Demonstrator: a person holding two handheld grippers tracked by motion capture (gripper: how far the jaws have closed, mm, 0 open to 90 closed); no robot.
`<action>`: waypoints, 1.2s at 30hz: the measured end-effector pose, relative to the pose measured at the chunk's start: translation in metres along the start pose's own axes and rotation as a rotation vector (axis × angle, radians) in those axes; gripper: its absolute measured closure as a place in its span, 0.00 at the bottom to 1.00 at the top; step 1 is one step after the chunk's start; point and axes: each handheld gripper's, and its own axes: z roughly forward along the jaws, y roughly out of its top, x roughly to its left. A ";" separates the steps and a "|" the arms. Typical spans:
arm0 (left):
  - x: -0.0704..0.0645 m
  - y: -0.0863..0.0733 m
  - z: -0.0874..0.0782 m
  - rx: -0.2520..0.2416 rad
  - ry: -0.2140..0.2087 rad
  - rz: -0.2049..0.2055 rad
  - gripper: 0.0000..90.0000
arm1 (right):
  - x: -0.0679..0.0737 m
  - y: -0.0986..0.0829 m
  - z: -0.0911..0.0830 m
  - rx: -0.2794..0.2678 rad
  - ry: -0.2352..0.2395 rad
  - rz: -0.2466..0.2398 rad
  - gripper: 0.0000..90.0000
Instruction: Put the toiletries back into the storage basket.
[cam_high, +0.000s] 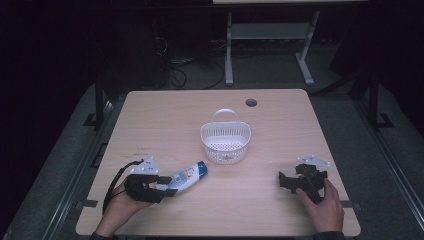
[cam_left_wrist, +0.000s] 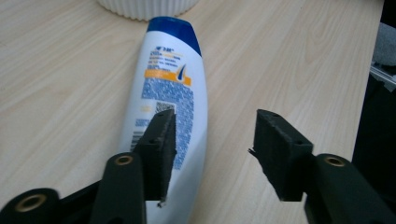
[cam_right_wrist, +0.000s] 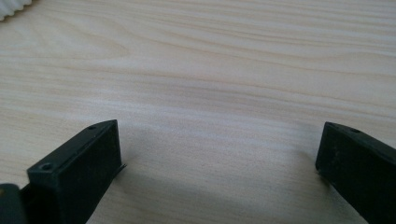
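White shampoo bottle (cam_left_wrist: 164, 116) with blue cap lies flat on the wooden table (cam_high: 280, 115), near the white basket (cam_high: 225, 140). Left gripper (cam_high: 167, 186), jaws apart, straddles its base; right gripper (cam_high: 283, 180), jaws apart, rests on bare table.

A white plastic slatted basket (cam_high: 225, 141) with a loop handle is occupying the centre of the light wooden tabletop (cam_high: 150, 120). A white shampoo bottle (cam_high: 186, 176) with a blue cap is lying toward the near left corner. The far corners, the right edge and the near middle are lying open for passage.
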 end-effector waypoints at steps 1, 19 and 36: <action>0.000 0.000 0.000 0.000 0.000 0.000 0.51 | 0.000 0.000 0.000 0.000 0.000 0.000 0.00; 0.019 0.021 0.005 -0.010 0.066 0.000 0.32 | 0.000 0.000 0.000 0.001 0.000 0.001 0.00; 0.023 0.046 0.027 0.033 0.092 0.048 0.29 | 0.000 0.000 0.000 0.000 0.000 0.000 0.00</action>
